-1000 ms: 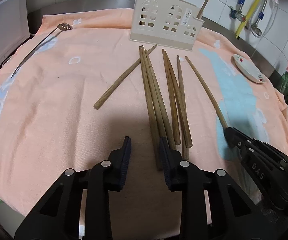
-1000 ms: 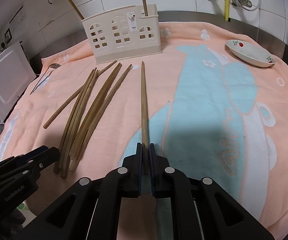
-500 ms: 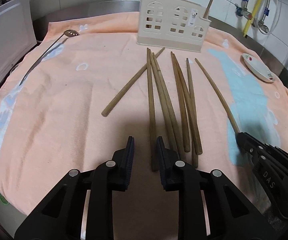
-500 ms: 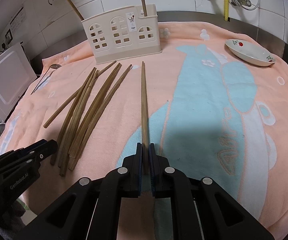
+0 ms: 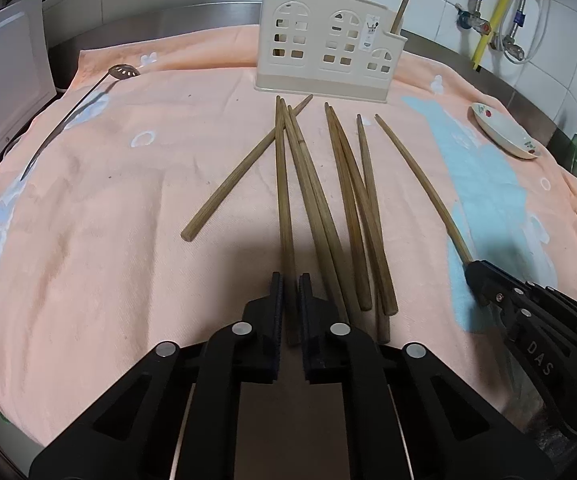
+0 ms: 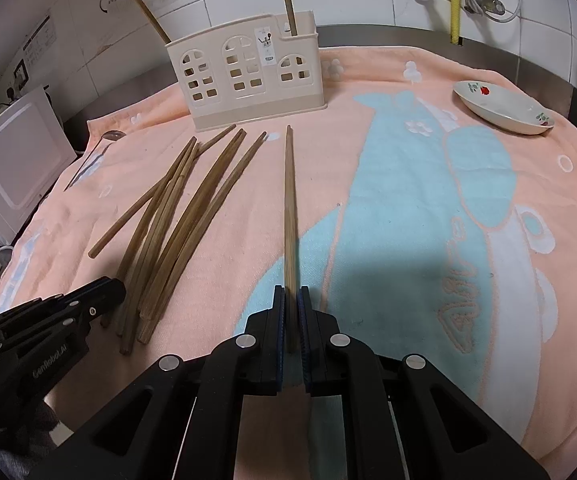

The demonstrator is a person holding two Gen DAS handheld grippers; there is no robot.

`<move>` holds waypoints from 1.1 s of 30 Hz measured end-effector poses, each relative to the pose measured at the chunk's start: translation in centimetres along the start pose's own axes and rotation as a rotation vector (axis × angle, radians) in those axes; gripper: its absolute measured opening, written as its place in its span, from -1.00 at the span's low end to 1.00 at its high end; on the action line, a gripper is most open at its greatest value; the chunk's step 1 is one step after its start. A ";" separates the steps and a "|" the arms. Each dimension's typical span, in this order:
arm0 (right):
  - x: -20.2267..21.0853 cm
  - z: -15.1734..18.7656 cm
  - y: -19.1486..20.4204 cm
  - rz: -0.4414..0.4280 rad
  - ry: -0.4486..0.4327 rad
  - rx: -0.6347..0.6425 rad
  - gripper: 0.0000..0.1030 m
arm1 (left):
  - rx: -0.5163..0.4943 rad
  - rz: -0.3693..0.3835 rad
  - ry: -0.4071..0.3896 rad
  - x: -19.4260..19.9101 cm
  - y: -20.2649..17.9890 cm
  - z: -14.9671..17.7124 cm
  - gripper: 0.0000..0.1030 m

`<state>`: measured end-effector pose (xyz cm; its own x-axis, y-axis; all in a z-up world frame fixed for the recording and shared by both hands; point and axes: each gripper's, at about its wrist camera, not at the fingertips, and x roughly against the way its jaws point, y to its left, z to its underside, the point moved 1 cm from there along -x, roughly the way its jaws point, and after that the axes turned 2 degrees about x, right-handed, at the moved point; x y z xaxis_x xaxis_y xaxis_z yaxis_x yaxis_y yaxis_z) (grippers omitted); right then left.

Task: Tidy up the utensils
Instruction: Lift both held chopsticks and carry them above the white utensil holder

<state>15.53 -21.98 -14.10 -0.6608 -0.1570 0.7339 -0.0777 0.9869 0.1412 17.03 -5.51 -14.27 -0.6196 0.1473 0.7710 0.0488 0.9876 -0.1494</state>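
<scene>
Several brown wooden chopsticks [image 5: 344, 208] lie side by side on a peach towel [image 5: 88, 200] in front of a cream utensil holder [image 5: 328, 60] that holds two sticks upright. My left gripper [image 5: 290, 280] is shut on the near end of the leftmost straight chopstick [image 5: 282, 184]. My right gripper [image 6: 292, 294] is shut on the near end of a single chopstick [image 6: 290, 200] that lies apart to the right, pointing at the holder [image 6: 248, 76]. Each gripper shows in the other's view, the right one [image 5: 528, 312] and the left one [image 6: 48, 320].
A slotted metal spoon [image 5: 76, 116] lies at the far left of the towel. A small white dish [image 5: 504, 132] sits at the far right. A white appliance [image 5: 0, 92] stands off the left edge. Pipes and taps [image 5: 488, 20] run along the tiled back wall.
My left gripper has moved forward over the leftmost straight chopstick and closed on its near end. My right gripper has stayed shut on its chopstick.
</scene>
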 end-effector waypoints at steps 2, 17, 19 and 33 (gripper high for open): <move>0.1 0.0 0.0 0.003 -0.002 0.007 -0.87 | -0.005 0.000 0.006 0.0 0.1 -0.2 -0.89; 6.9 -4.8 1.2 -0.004 -0.198 0.095 -0.87 | -0.108 0.154 -0.275 8.5 0.3 -5.0 -0.89; 7.7 -6.2 1.5 -0.011 -0.221 0.120 -0.87 | -0.136 0.173 -0.303 9.2 -0.1 -5.4 -0.90; 9.6 -12.9 2.7 -0.102 -0.246 0.205 -0.87 | -0.197 0.208 -0.334 10.3 -0.2 -10.0 -0.90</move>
<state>18.56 -21.26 1.89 -0.8003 -0.2661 0.5373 -0.2846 0.9573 0.0502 18.46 -3.69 -0.14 -0.7983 0.3505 0.4898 0.3278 0.9351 -0.1348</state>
